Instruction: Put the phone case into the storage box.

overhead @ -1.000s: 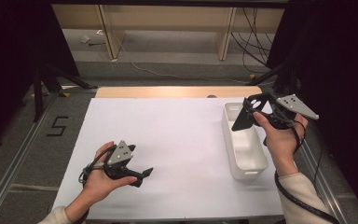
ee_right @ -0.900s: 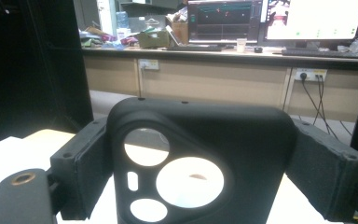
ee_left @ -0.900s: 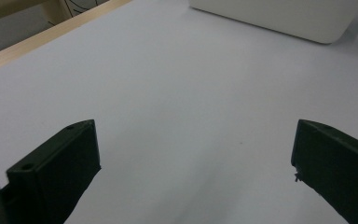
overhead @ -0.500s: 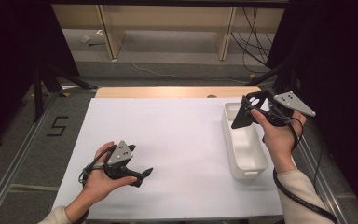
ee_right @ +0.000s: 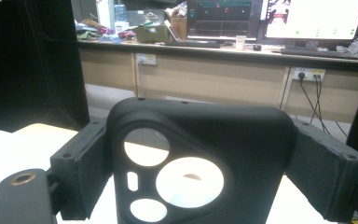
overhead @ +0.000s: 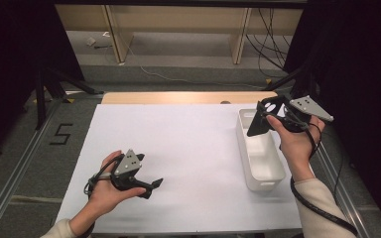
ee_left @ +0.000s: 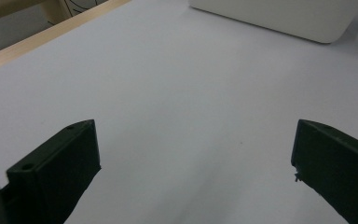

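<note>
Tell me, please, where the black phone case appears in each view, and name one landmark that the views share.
High view: the black phone case is at the right, held by the right gripper above the white bin.
Left gripper view: the case is absent.
Right gripper view: the case stands at the centre between the jaws.
Shared landmark: the white table.

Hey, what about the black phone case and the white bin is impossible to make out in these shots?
- Black phone case: in the right gripper view its lower end is cut off by the bottom edge; the right claw covers its sides.
- High view: the case is too small to show its cutouts.
- White bin: cut off by the top edge in the left gripper view.
- Bin: its near inside wall is hidden by its own rim.
</note>
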